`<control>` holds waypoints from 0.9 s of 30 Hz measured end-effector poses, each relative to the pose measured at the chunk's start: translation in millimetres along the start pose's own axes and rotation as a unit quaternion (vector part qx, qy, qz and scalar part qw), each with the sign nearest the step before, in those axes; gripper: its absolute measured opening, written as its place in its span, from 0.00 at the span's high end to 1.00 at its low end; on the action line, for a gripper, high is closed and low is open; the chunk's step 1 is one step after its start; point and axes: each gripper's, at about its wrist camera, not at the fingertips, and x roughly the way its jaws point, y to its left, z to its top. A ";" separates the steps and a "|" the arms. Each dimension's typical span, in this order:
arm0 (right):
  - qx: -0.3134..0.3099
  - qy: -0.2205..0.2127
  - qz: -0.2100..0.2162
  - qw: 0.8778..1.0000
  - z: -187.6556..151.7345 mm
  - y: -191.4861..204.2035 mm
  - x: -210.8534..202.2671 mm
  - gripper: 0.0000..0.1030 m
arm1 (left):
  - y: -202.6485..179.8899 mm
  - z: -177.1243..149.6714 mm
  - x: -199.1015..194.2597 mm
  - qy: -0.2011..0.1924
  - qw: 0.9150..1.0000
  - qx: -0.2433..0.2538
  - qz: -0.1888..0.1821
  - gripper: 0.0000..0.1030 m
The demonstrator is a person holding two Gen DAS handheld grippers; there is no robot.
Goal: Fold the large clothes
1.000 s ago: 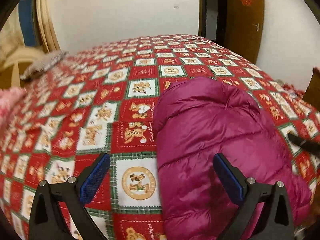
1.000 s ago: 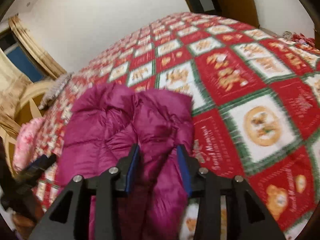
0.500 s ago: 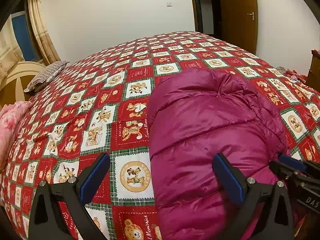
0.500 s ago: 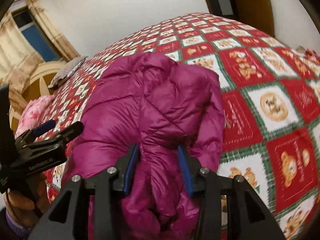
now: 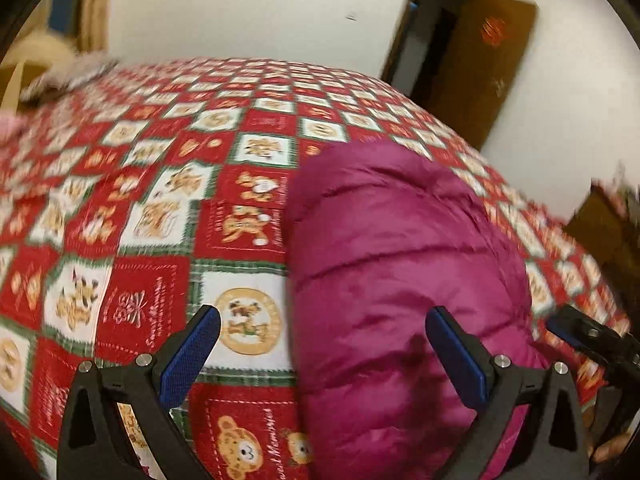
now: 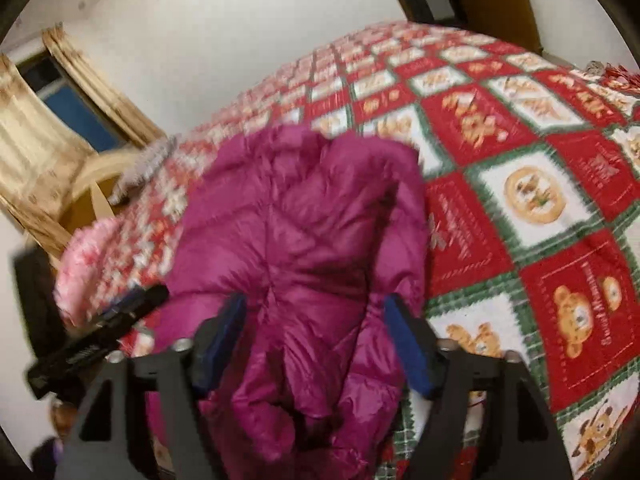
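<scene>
Right jaws letting go of the magenta puffer jacket on the bed

The puffer jacket (image 6: pixel 304 248) lies bunched on the red teddy-bear quilt (image 6: pixel 532 200), its long axis running away from both cameras. The right gripper (image 6: pixel 312 344) sits directly over the near end, its jaws opening with loose fabric between the pads (image 6: pixel 408 348), which no longer press it. The left gripper (image 5: pixel 324 360) hangs spread wide and empty over the jacket's left edge (image 5: pixel 296 280), one finger above quilt, the other above jacket, so the right is nearer.
</scene>
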 end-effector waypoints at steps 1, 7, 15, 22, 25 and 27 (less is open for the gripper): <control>0.003 -0.016 0.001 1.000 4.0 -2.6 -7.7 0.13 | 5.2 2.2 1.5 0.002 1.000 -0.017 -0.008 0.01; 0.045 -0.037 0.018 0.998 21.0 -22.8 -21.4 0.08 | 19.6 16.0 13.6 0.023 0.996 -0.076 -0.035 0.01; 0.005 -0.017 -0.016 1.000 22.6 -18.2 -5.6 0.08 | -0.1 21.9 33.3 0.044 0.999 -0.007 0.005 0.01; -0.002 0.016 -0.019 1.000 29.0 -21.5 19.8 0.08 | -10.4 31.0 54.0 0.051 0.999 0.010 0.015 0.01; -0.007 0.026 -0.024 0.999 33.3 -22.2 33.0 0.08 | -16.2 31.5 58.3 0.050 0.999 0.015 0.016 0.01; -0.011 0.041 -0.023 0.999 33.6 -24.4 45.6 0.08 | -18.7 31.5 61.9 0.051 0.998 0.018 0.016 0.01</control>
